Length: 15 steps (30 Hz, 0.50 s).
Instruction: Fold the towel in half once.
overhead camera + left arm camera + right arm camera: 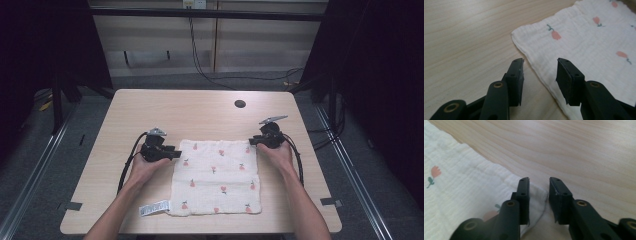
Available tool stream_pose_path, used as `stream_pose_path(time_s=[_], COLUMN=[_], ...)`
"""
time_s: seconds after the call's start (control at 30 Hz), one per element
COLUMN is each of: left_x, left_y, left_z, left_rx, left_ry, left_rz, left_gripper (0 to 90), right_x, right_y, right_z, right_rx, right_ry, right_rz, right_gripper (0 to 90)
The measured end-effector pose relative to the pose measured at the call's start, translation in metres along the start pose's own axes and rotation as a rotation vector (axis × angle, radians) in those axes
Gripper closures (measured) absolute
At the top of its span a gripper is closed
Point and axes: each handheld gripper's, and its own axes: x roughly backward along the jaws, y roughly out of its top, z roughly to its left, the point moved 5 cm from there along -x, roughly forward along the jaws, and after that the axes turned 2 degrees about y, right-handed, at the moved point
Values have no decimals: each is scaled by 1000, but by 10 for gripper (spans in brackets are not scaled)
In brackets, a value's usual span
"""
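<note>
White muslin cloth (216,176) printed with small pink fruits, lying flat on the wooden table (200,107), near-square. Its far-right corner (537,195) sits between the narrowly parted jaws of the right gripper (539,195), not yet pinched. The far-left corner (517,35) lies just ahead of the left gripper (540,75), whose half-open jaws straddle the cloth's edge. Both grippers are about equally near their corners.

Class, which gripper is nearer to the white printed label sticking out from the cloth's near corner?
Left. The left gripper sits at the cloth's far-left corner, on the white printed label's side; the right gripper is at the far-right corner, diagonally opposite.
</note>
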Motion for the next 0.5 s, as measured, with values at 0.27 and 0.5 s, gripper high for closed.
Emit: stream_pose_path(time_s=[0.27, 0.5], left_x=[-7, -18], left_y=[23, 35], left_z=[9, 14], left_rx=[24, 19], left_ry=[-21, -1], left_rz=[-20, 4], left_gripper=[581, 583], right_x=[8, 16], right_y=[2, 5], right_z=[3, 6], right_rx=[-16, -7], right_ry=[48, 65], right_rz=[-42, -63], right_gripper=[882, 883])
